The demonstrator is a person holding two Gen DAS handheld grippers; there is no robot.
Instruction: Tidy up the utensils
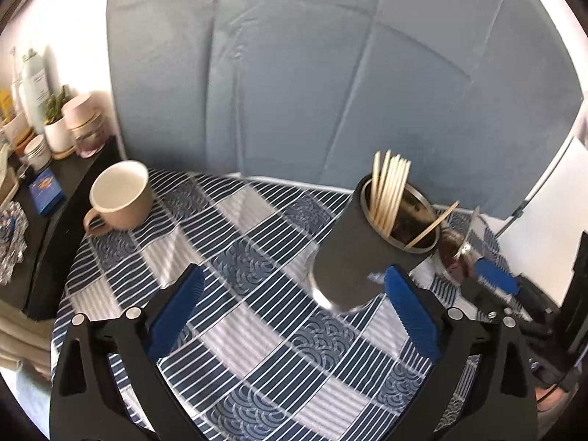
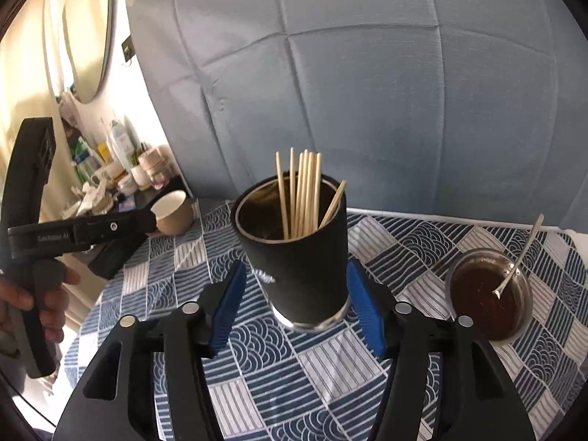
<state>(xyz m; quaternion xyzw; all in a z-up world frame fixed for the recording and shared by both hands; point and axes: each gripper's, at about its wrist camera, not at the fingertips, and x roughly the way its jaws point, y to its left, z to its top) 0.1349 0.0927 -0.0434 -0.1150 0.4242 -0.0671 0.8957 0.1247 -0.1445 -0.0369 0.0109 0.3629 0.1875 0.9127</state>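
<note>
The black cylindrical metal-lined cup (image 2: 294, 253) stands upright on the blue-and-white patterned tabletop (image 2: 257, 367), holding pale wooden chopsticks (image 2: 303, 193) with their long axes near vertical; one leans right against the rim. The right gripper (image 2: 297, 305) is spread wide around the cup's base without touching it. The left gripper (image 1: 294, 316) gapes wide, empty. A beige mug (image 1: 119, 196) stands well left; a glass bowl of brown sauce with a spoon (image 2: 488, 294) sits right.

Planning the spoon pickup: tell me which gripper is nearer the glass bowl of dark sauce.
Right. The right gripper straddles the black tumbler beside the bowl; the left gripper sits beyond the tumbler, toward the beige mug.
</note>
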